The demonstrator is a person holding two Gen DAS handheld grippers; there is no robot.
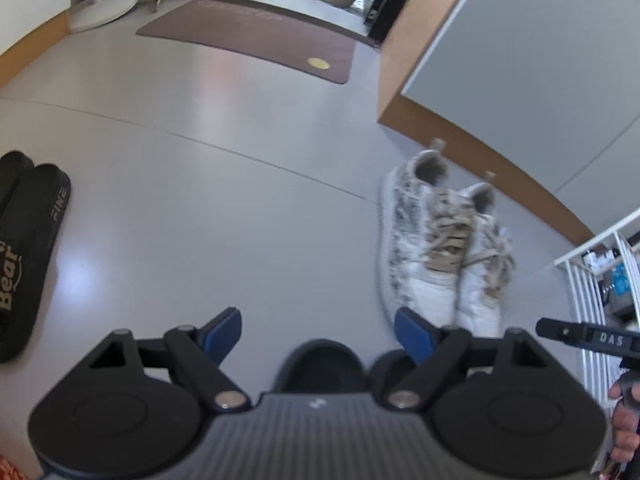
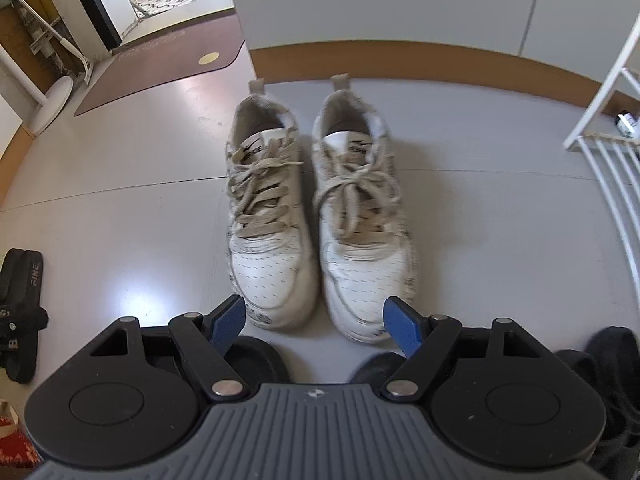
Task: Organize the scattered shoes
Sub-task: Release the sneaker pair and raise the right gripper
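just ahead of the right gripper (image 2: 314, 324), fingers spread and empty: pair of worn white lace-up sneakers (image 2: 316, 216), toes nearest, long axes running away; left gripper (image 1: 318, 334) likewise released, farther off.

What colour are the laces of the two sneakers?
The laces are beige, on white sneakers; the right wrist view shows them best.

I see a smooth grey floor (image 2: 120, 216) with thin seam lines running across it. Two white lace-up sneakers (image 2: 316, 216) stand side by side, just apart, heels toward the brown skirting at the wall edge. A pair of black slides (image 1: 28, 248) lies well apart from them, toward the opposite edge. A brown doormat (image 1: 248, 36) lies flat before the doorway. Beside the mat sits a round white stand base (image 1: 102, 10).
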